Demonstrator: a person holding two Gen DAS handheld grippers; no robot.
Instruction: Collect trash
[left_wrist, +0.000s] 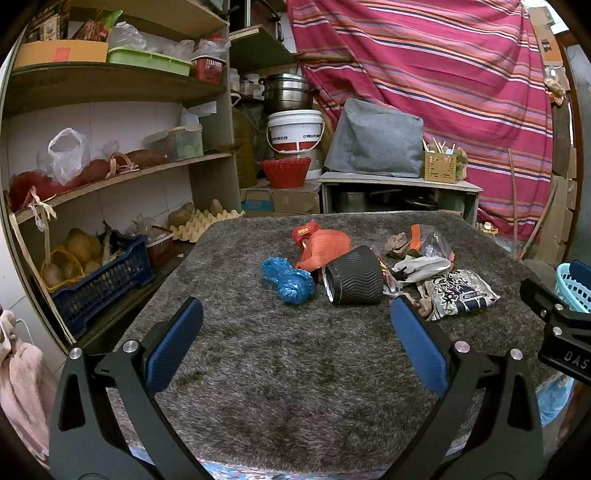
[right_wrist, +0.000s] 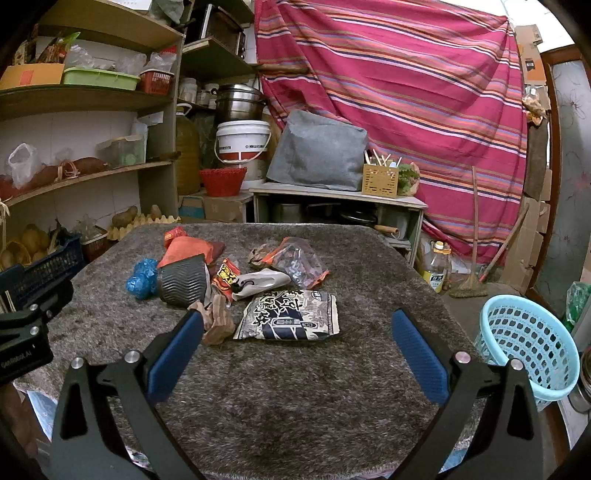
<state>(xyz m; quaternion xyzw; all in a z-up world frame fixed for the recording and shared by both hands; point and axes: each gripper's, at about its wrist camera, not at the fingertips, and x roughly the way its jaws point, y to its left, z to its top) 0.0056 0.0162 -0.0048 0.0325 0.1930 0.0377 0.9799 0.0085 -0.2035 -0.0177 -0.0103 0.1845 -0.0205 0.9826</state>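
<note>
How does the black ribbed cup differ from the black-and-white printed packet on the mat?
The black ribbed cup is bulky, lying on its side against the pile; the black-and-white packet lies flat, nearer the right hand-held gripper. The cup is plain dark with wavy ridges; the packet carries bold printing. Both rest untouched on the grey mat.

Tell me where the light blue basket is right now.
The light blue basket sits off the right edge of the grey rug, low on the right in the right wrist view. The left wrist view shows only a sliver of it at the far right.
</note>
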